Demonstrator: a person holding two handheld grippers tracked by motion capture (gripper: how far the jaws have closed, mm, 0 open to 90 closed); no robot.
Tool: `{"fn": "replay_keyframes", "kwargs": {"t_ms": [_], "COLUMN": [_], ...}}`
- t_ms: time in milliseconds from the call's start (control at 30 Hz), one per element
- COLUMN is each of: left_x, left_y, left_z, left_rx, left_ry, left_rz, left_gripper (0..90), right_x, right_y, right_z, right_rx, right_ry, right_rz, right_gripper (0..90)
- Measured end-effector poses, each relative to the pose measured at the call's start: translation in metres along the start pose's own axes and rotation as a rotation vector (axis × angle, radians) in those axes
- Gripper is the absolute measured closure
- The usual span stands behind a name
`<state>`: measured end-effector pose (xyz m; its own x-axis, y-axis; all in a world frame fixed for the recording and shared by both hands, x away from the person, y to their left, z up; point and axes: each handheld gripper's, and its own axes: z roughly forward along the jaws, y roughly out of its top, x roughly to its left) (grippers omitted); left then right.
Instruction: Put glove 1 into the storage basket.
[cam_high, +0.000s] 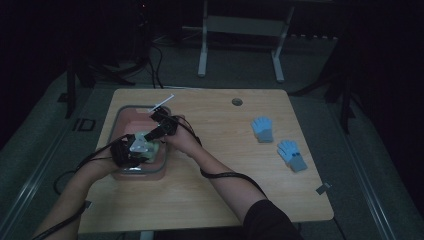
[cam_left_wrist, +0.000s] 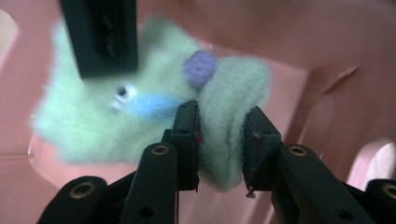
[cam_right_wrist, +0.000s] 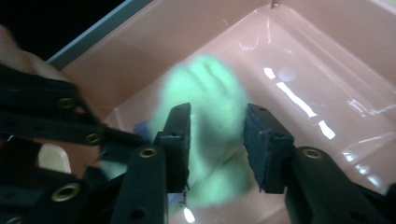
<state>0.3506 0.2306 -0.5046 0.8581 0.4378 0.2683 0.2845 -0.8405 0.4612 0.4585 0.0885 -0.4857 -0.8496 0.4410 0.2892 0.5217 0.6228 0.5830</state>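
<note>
Both claws are down inside the pink plastic tub (cam_high: 118, 131) on the wooden tabletop (cam_high: 220, 165), lowering a fuzzy pale-green glove (cam_left_wrist: 224, 121). The left claw (cam_left_wrist: 220, 140) is clenched on its cuff; the glove lies between the right claw's (cam_right_wrist: 217, 140) jaws, which look slack. Next, in my judgement: let go and lift clear.

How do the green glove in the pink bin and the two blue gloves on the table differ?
The green glove is fuzzy pale green and hangs in the pink bin, pinched by the left gripper. The blue gloves are light blue with grey cuffs and lie flat and untouched on the wooden table, to the right of the bin. All three look small.
</note>
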Motion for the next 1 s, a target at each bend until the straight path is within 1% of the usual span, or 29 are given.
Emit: {"fn": "replay_keyframes", "kwargs": {"t_ms": [33, 67, 100, 167, 200, 267, 300, 333, 400, 433, 500, 533, 600, 633, 733, 767, 800, 833, 900, 1000], "left_x": [0.001, 0.001, 0.002, 0.002, 0.003, 0.005, 0.006, 0.006, 0.007, 0.007, 0.007, 0.007, 0.005, 0.005, 0.000, 0.000, -0.002, -0.004, -0.006, -0.009], "left_y": [0.001, 0.001, 0.002, 0.002, 0.004, 0.005, 0.005, 0.005, 0.006, 0.007, 0.008, 0.010, 0.013, 0.014, 0.022, 0.022, 0.027, 0.031, 0.037, 0.046], "left_z": [0.002, 0.002, 0.004, 0.004, 0.005, 0.004, 0.003, 0.003, -0.003, -0.005, -0.007, -0.013, -0.018, -0.020, -0.028, -0.028, -0.030, -0.032, -0.033, -0.034], "left_rx": [0.015, 0.015, 0.037, 0.037, 0.046, 0.033, 0.025, 0.025, -0.004, -0.001, -0.004, -0.020, -0.011, -0.015, -0.058, -0.058, -0.077, -0.087, -0.103, -0.128], "left_ry": [-0.010, -0.010, -0.028, -0.028, -0.034, -0.028, -0.028, -0.028, -0.020, -0.009, -0.007, -0.007, 0.007, 0.011, 0.007, 0.007, -0.007, -0.010, -0.019, -0.033], "left_rz": [-0.004, -0.004, -0.015, -0.015, -0.033, -0.071, -0.081, -0.081, -0.099, -0.100, -0.106, -0.127, -0.124, -0.138, -0.159, -0.159, -0.166, -0.167, -0.184, -0.193], "left_gripper": [68.9, 68.3, 66.6, 65.3, 59.0, 53.2, 48.9, 43.7, 43.5, 43.3, 42.7, 42.6, 41.3, 41.3, 41.4, 41.4, 41.5, 42.1, 42.3, 43.0], "right_x": [-0.001, -0.001, -0.001, -0.001, 0.000, 0.001, 0.001, 0.001, 0.003, 0.003, 0.003, 0.004, 0.004, 0.005, 0.006, 0.006, 0.005, 0.004, 0.001, -0.005], "right_y": [-0.001, -0.001, -0.003, -0.004, -0.007, -0.010, -0.012, -0.012, -0.015, -0.016, -0.019, -0.021, -0.024, -0.025, -0.033, -0.033, -0.039, -0.042, -0.048, -0.058], "right_z": [-0.003, -0.003, -0.010, -0.013, -0.021, -0.028, -0.032, -0.032, -0.043, -0.046, -0.054, -0.059, -0.066, -0.069, -0.078, -0.078, -0.084, -0.087, -0.093, -0.102], "right_rx": [-0.005, -0.005, -0.018, -0.022, -0.038, -0.049, -0.048, -0.048, -0.049, -0.053, -0.068, -0.071, -0.080, -0.083, -0.100, -0.100, -0.109, -0.111, -0.114, -0.118], "right_ry": [0.002, 0.002, 0.018, 0.019, 0.027, 0.041, 0.052, 0.052, 0.057, 0.059, 0.068, 0.076, 0.080, 0.086, 0.085, 0.085, 0.079, 0.077, 0.070, 0.050], "right_rz": [0.002, 0.002, 0.006, 0.001, -0.008, -0.011, -0.011, -0.011, -0.033, -0.042, -0.044, -0.049, -0.058, -0.062, -0.073, -0.073, -0.087, -0.089, -0.090, -0.088], "right_gripper": [60.1, 60.1, 57.1, 57.1, 52.8, 50.6, 50.4, 50.4, 48.2, 47.1, 46.3, 45.2, 43.2, 43.2, 43.2, 43.2, 43.2, 43.2, 43.2, 43.2]}}
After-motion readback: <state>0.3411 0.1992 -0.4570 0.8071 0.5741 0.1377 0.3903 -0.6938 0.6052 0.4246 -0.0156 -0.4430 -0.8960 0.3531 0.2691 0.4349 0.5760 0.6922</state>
